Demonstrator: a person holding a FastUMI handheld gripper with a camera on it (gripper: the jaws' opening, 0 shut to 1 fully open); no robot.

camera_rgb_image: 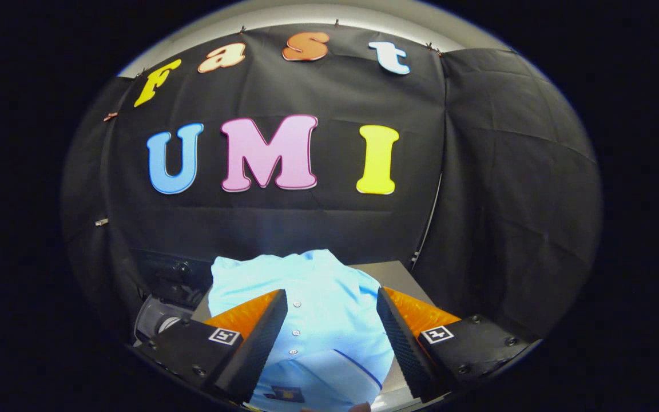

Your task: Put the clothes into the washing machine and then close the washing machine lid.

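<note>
Fingers [266, 337] first: two black wedge-shaped pads with a fine ribbed grip face, orange backing, each on a black block with a small square marker. I read the gripper [332, 335] as spread wide, holding nothing, neither pad pressing on anything.

Light blue shirt [306, 297] is my reference. It lies folded under and between the fingers, reaching a little beyond the tips. Fabric looks smooth and thin, overexposed near its far edge. A row of small white buttons runs down the middle, a dark blue piping line crosses the near part, and there's a small dark patch at the near edge. Can't tell whether the pads touch the cloth.

Shirt sits on a flat grey surface [389, 274], bare to the shirt's right. Left of the shirt, a dark round-bodied object [155, 320] with a grey rim; too dim for me to identify.
</note>
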